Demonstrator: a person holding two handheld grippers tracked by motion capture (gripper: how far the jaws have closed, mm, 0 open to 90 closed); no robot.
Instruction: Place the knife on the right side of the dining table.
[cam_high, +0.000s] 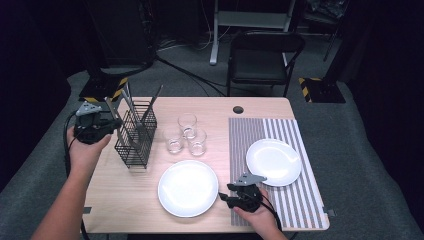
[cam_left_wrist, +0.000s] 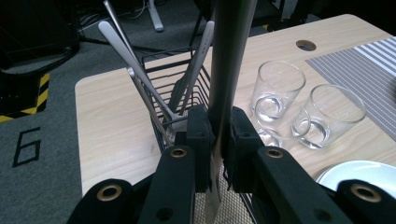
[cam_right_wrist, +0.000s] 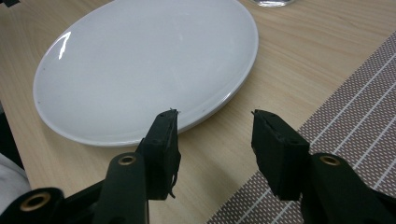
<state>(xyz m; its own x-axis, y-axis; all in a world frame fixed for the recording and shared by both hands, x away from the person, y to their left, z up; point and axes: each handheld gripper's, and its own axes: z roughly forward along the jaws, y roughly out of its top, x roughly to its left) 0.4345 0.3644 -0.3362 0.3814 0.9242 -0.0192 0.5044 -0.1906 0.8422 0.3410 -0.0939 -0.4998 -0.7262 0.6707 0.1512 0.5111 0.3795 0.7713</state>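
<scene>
fingers clamp a utensil upright over the rack

left gripper (cam_left_wrist: 218, 135), centre frame, pinches a steel utensil handle (cam_left_wrist: 227, 56), long axis vertical, above the wire caddy (cam_high: 136, 135) at left. right gripper (cam_right_wrist: 215, 140) gapes idle beside the near plate (cam_right_wrist: 140, 60).
</scene>
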